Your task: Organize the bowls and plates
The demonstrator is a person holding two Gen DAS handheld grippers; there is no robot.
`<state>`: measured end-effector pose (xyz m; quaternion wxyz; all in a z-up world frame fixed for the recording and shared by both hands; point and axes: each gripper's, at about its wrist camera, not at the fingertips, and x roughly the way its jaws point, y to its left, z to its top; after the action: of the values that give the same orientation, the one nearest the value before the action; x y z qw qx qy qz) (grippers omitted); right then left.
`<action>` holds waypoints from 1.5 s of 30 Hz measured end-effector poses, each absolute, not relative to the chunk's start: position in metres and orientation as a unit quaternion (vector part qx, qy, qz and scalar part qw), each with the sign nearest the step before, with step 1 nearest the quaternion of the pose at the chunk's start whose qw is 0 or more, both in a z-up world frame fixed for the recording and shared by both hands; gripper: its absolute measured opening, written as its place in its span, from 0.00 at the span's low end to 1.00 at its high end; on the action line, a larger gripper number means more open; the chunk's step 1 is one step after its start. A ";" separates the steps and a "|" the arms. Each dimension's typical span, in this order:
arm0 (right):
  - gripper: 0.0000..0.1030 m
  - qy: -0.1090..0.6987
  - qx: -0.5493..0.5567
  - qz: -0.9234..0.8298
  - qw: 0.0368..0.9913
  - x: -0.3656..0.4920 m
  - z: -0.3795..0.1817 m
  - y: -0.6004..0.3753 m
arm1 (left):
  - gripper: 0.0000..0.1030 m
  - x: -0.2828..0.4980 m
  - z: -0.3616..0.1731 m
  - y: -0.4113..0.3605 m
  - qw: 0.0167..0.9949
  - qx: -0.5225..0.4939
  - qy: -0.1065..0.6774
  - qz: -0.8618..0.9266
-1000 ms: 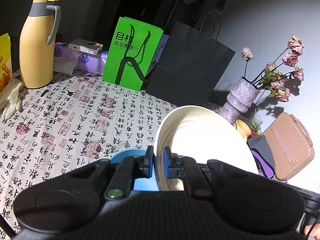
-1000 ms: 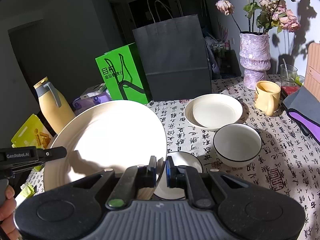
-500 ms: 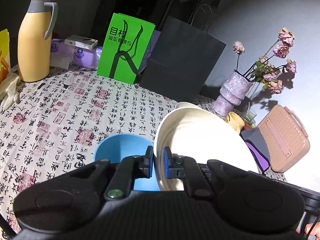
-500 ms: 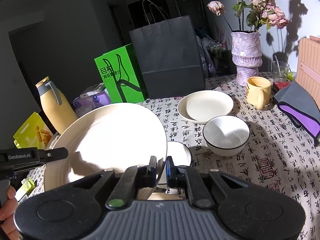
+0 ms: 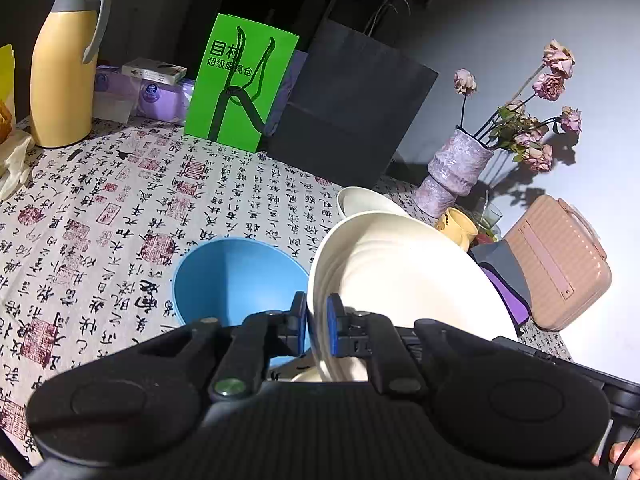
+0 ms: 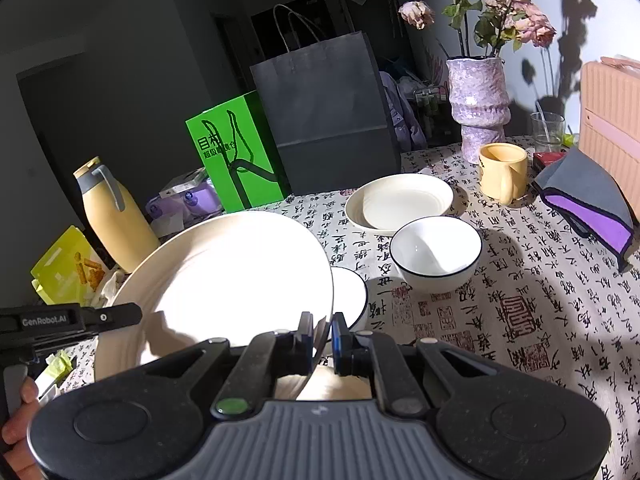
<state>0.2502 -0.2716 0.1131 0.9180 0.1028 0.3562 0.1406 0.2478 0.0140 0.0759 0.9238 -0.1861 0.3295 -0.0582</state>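
Calligraphy-printed cloth covers the bench, with a dark wall and doorway behind it and a pale lit wall on the vase side. Only the left wrist view shows the blue bowl, which sits on the cloth just beside the left hand-held gripper and partly behind its left finger. Only the right wrist view shows the black-rimmed white bowl, a smaller white bowl half hidden behind the raised plate, the whole of the cream soup plate near the yellow mug, and the other tool's black body with the person's hand at the left edge. Both views share the yellow thermos, green bag, black paper bag and purple vase of dried roses. Each gripper is pressed together on an opposite rim of the large cream plate, which hangs tilted above the bench between them; the right hand-held gripper pinches the near right edge, and the left one pinches the edge seen end-on in its own view. Something pale lies under the plate, but what it is cannot be told.
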 end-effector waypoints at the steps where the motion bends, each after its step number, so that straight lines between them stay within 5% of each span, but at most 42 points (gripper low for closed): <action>1: 0.09 0.356 0.105 0.141 0.918 0.249 0.112 -0.273 | 0.10 0.247 0.075 0.014 0.923 -0.187 0.331 -0.059; 45: 0.09 0.395 0.120 0.118 0.903 0.201 0.030 -0.303 | 0.10 0.218 -0.017 -0.012 0.892 -0.170 0.413 -0.073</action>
<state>0.2006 -0.3034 0.0301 0.9030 0.1201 0.3951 0.1185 0.2175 -0.0117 -0.0169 0.8920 -0.1698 0.4126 -0.0726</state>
